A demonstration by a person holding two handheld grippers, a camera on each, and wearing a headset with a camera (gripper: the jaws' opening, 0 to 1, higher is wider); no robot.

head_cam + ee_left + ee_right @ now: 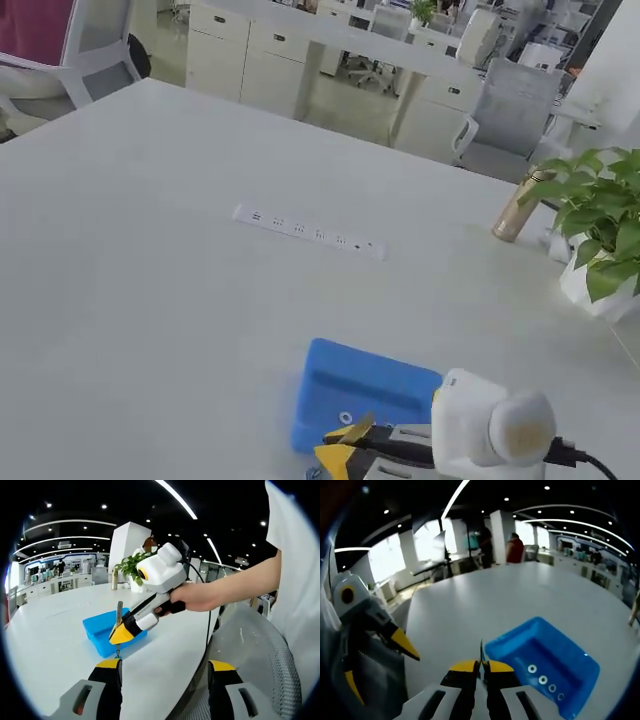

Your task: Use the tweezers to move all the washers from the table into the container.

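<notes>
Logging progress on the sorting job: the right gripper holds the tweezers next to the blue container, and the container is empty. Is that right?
Not quite. The right gripper does hold the tweezers next to the blue container, but the container is not empty. The right gripper view shows several washers lying in a row on its floor.

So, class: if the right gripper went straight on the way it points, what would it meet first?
Probably the table, just beside the blue container; the tweezers in the right gripper would touch first.
</notes>
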